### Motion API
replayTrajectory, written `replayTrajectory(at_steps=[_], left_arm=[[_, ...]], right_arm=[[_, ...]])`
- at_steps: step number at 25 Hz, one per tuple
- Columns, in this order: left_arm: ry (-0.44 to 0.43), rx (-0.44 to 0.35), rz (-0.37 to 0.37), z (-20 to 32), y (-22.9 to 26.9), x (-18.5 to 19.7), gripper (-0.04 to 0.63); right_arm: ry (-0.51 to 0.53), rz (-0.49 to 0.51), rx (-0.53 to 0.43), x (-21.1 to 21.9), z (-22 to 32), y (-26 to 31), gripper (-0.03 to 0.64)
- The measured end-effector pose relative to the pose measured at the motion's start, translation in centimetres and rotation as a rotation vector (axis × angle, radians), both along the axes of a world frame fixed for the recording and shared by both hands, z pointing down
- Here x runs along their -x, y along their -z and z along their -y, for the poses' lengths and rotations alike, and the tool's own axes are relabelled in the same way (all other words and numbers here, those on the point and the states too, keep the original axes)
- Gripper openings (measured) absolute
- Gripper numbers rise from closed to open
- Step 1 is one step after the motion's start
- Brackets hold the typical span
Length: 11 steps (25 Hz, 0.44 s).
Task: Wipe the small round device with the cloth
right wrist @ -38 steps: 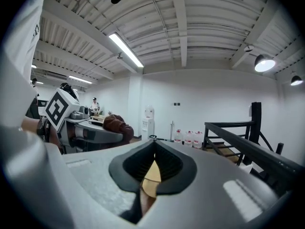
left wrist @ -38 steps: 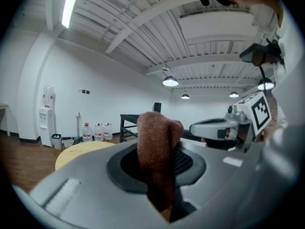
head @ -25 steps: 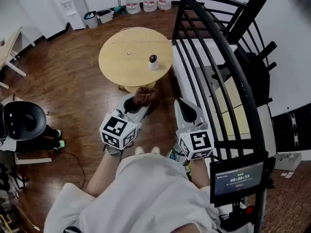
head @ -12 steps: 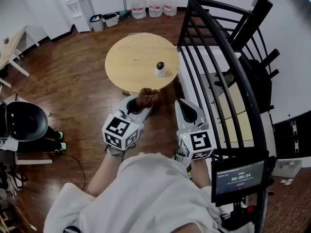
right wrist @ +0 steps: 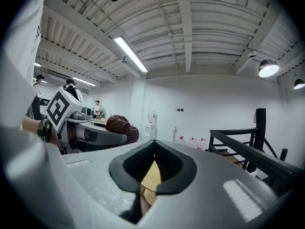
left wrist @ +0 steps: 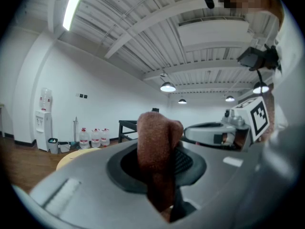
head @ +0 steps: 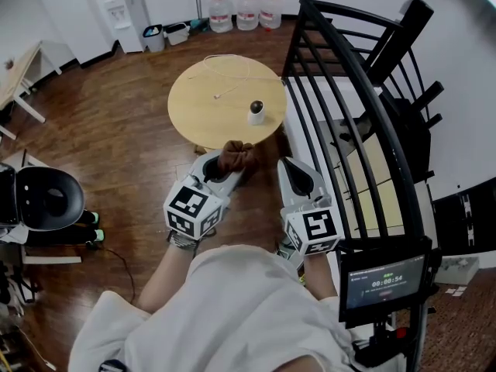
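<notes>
Left tool point(head: 232, 166) clamping cloth point(head: 237, 155), tips buried, device point(head: 256, 111) small, distant

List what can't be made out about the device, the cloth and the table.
- Small round device: head view, too small to show dirt or detail; neither gripper view shows it.
- Cloth: left gripper view, its lower end disappears between the left tongs.
- Round table: head view, its own top hides most of its base.
</notes>
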<state>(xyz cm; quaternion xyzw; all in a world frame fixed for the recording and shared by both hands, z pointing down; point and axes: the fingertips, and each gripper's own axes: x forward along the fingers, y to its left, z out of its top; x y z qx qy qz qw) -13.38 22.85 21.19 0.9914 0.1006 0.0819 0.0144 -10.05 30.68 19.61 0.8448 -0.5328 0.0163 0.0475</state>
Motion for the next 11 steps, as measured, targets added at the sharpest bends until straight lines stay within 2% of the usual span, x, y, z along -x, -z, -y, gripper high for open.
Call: replayTrajectory(at_steps=[11], left_arm=[[-0.009,0.008,-0.007,-0.55,0.39,0.37,0.109]], right_arm=[[-0.003,-0.004,-0.002,0.78,-0.56,0.08,0.003]])
